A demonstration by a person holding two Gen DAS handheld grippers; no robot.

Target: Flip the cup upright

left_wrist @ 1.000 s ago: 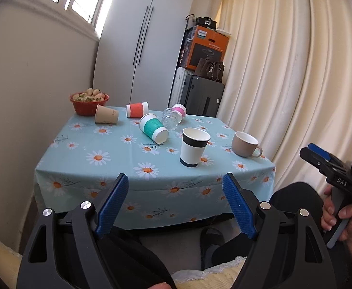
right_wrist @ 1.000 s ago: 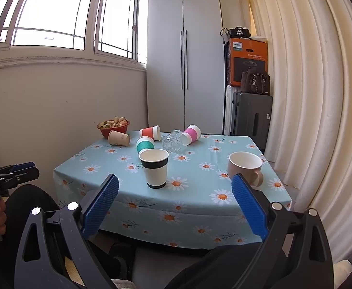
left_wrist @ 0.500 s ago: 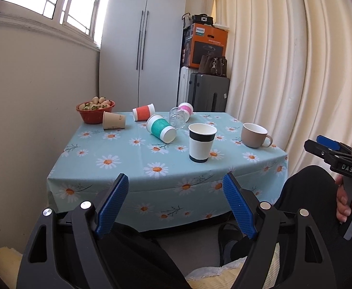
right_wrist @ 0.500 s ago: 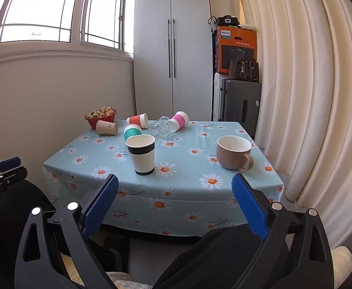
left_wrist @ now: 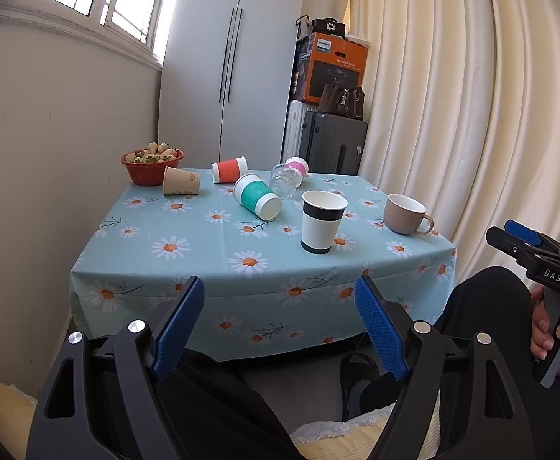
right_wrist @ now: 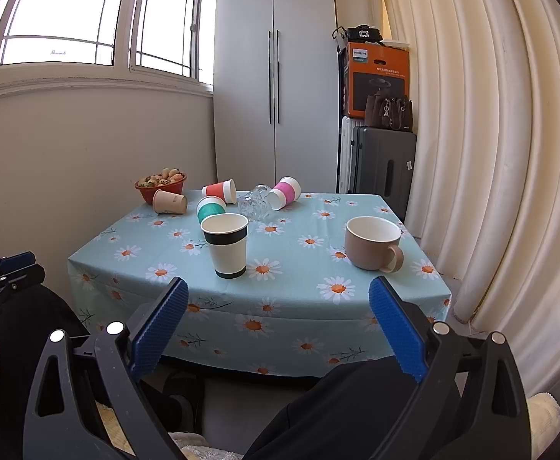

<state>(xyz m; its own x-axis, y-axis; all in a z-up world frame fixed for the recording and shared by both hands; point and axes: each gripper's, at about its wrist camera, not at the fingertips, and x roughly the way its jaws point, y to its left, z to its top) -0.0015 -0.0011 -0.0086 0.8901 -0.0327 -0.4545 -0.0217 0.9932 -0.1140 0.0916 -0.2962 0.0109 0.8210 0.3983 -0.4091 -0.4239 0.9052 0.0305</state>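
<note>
Cups (left_wrist: 257, 196) lie tipped on the table (left_wrist: 203, 237); left tongs (left_wrist: 280, 299) and right tongs (right_wrist: 278, 299) gape wide, empty.

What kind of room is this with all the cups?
Probably a spare corner of someone's home, used for eating and storage: a daisy tablecloth, a tall white wardrobe, and suitcases by the curtain.

We are looking from low down in front of the table (left_wrist: 211, 245), left and right; both views are sharing its whole top (right_wrist: 299, 245).
</note>
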